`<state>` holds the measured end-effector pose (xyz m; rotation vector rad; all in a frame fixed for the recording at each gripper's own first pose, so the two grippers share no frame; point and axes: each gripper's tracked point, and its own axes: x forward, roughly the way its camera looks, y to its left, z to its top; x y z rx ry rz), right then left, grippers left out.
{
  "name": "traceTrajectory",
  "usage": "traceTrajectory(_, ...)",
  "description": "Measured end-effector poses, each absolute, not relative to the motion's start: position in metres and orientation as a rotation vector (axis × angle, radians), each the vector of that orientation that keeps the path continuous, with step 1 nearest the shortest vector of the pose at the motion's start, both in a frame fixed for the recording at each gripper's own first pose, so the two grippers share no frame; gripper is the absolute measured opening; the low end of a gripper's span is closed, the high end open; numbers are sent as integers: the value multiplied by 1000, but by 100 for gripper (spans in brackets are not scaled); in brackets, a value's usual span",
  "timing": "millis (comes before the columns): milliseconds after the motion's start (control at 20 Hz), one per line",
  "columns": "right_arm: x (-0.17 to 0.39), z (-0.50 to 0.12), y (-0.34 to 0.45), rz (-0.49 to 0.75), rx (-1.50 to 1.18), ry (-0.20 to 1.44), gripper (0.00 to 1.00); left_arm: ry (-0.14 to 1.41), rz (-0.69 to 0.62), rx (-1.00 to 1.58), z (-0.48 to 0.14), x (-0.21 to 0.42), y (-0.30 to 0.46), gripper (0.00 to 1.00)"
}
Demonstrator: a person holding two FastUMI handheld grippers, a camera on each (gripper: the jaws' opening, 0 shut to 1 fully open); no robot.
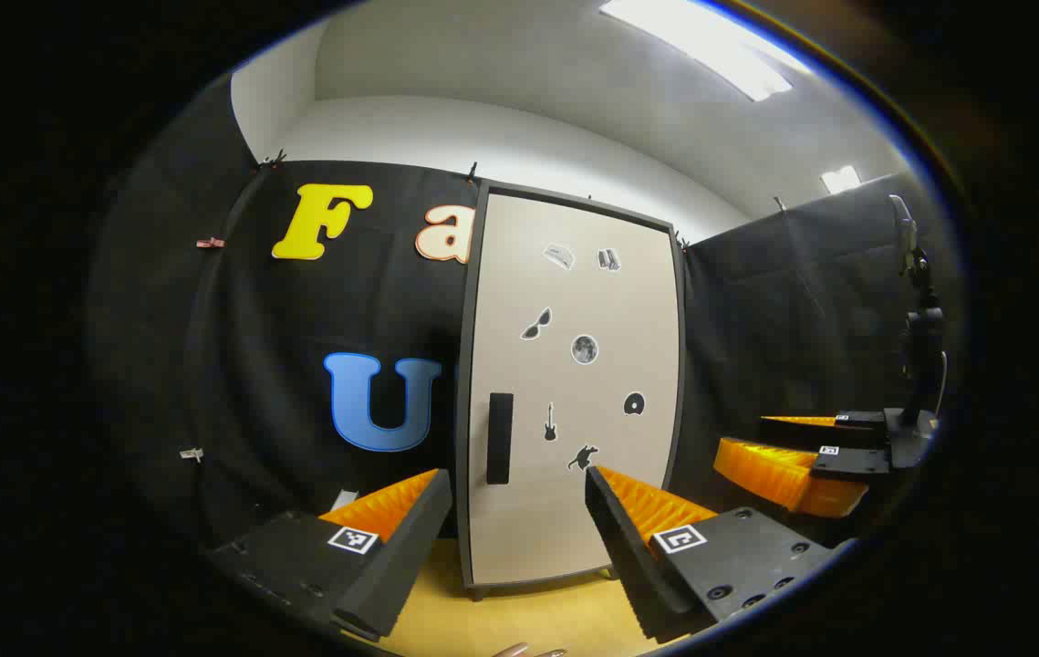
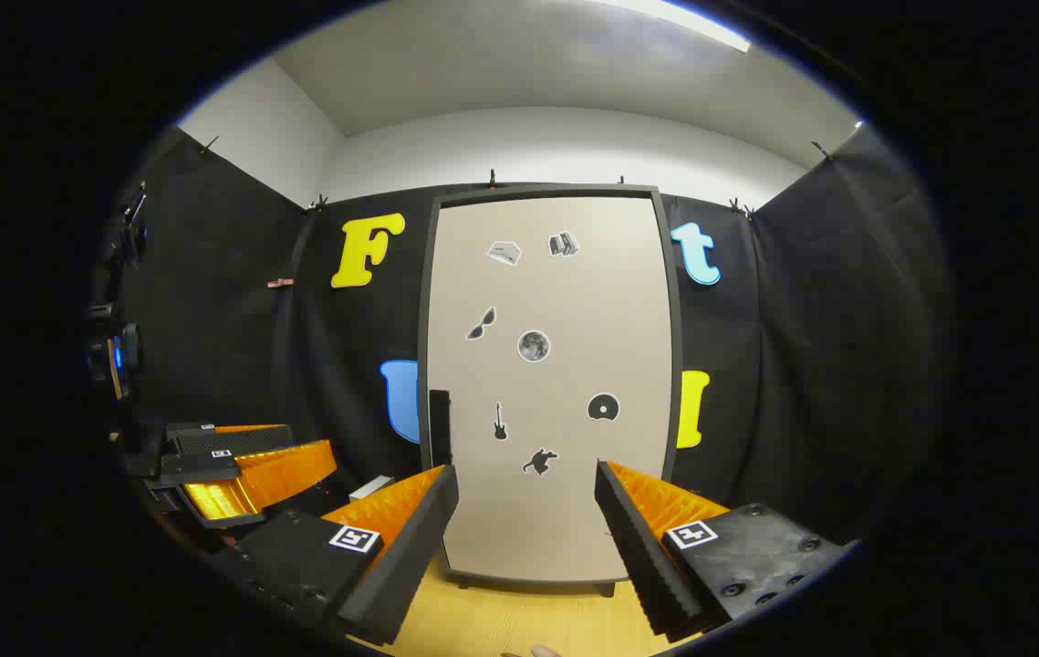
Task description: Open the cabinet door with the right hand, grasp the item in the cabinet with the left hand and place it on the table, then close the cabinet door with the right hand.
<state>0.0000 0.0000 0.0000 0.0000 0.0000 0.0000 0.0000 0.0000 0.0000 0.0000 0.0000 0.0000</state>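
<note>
Both grippers, left gripper point(image 1: 517, 511) and right gripper point(image 2: 526, 511), gape empty before the shut cabinet door point(image 2: 551, 383); step 1 pends: right must take the handle point(image 2: 439, 427) by the door's left edge

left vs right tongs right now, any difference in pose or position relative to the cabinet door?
Left tongs frame the cabinet door from its handle side, seeing it slightly angled; right tongs face it nearly square. Seen from the left gripper view, the right tongs sit off to the right. Shared: both open, holding nothing, short of the closed door.
</note>
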Motion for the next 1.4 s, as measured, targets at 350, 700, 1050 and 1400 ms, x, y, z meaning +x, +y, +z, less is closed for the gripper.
traceTrajectory(350,-8,3,1,-14,-13,-3,98,-7,0,36,8,-1,1,94)
traceTrajectory(700,-18,5,-4,-44,-6,-4,98,-3,-13,7,5,-6,-1,94)
traceTrajectory(1050,-17,-1,5,-58,-27,11,98,6,-25,2,2,-5,4,94)
traceTrajectory(1400,-14,-6,20,-73,-20,21,98,2,-38,-4,3,-5,18,94)
